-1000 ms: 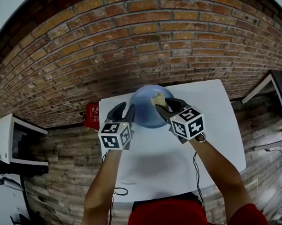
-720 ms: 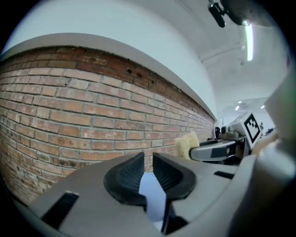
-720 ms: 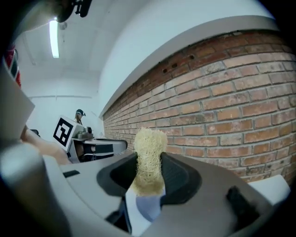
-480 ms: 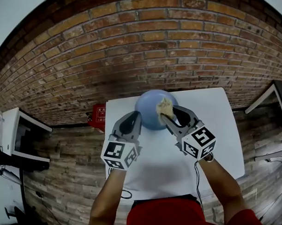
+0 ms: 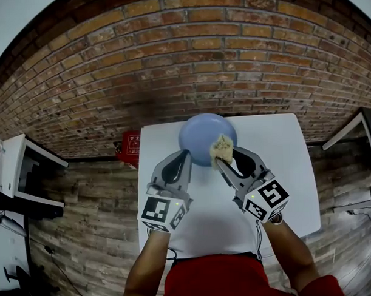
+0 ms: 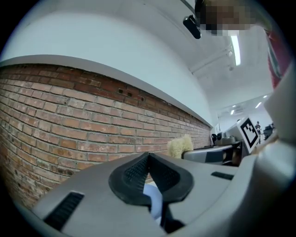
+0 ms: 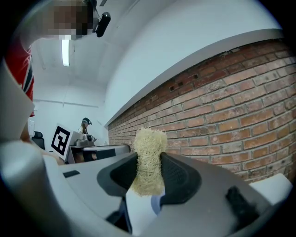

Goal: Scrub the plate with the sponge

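Plate (image 5: 200,135), blue and round, is lying at the far edge of the white desk (image 5: 277,171), just ahead of both tongs' tips. Sponge (image 5: 222,148), a pale fibrous pad, is sitting clenched in the right tongs (image 5: 226,156), standing proud of the pads and hanging over the plate's rim on that side. No view is showing whether it is pressing on the plate. With these tongs pointing level at the brick wall (image 5: 170,66), I am judging it lifted clear.

Left tongs (image 5: 186,154) have just been closing. A second ago they were standing spread beside the plate's rim; now the pads are meeting at the tips with nothing caught between them. A pale blue sliver is showing through the gap behind the pads, which I am reading as the plate below, not a held rim.

Both tongs are also sitting further back from the plate than a second ago, and the sponge is now hanging at the rim rather than well inside it. Judgement: scrubbing contact is looking broken and the plate is going unsteadied. Further scrubbing is calling for the sponge to come down onto the plate again.
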Action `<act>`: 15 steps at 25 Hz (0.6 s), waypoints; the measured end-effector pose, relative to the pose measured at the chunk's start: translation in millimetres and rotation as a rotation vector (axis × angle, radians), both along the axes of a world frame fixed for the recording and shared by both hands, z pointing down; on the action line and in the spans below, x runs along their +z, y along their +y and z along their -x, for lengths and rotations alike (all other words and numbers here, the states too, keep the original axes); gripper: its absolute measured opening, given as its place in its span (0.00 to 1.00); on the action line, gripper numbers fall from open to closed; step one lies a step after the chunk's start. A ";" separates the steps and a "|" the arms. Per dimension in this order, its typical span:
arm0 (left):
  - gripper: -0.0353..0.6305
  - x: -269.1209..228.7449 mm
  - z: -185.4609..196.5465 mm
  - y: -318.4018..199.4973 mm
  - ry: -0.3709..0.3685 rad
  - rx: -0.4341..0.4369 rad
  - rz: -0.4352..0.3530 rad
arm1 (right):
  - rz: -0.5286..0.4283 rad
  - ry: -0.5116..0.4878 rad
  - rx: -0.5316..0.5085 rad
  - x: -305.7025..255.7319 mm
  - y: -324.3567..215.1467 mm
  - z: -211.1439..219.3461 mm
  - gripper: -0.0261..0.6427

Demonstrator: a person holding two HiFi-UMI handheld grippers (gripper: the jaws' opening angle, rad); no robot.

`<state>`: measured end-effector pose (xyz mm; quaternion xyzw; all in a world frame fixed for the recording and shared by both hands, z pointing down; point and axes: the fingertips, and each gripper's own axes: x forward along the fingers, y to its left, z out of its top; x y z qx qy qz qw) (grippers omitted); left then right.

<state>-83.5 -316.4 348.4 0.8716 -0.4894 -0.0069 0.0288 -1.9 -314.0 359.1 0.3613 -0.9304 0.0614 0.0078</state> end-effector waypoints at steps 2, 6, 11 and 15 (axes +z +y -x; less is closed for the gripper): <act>0.07 0.5 0.4 1.4 0.000 -0.002 -0.005 | 0.001 0.003 -0.002 3.3 2.6 0.2 0.27; 0.07 1.6 -2.2 2.4 -0.003 0.003 -0.008 | -0.011 0.024 -0.008 4.7 7.2 0.3 0.27; 0.07 -0.9 -7.3 2.2 -0.010 0.012 -0.015 | -0.025 0.020 -0.009 0.7 8.3 -3.0 0.27; 0.07 -0.6 -11.2 3.8 -0.015 0.017 -0.017 | -0.025 0.015 -0.009 0.3 9.1 -5.9 0.27</act>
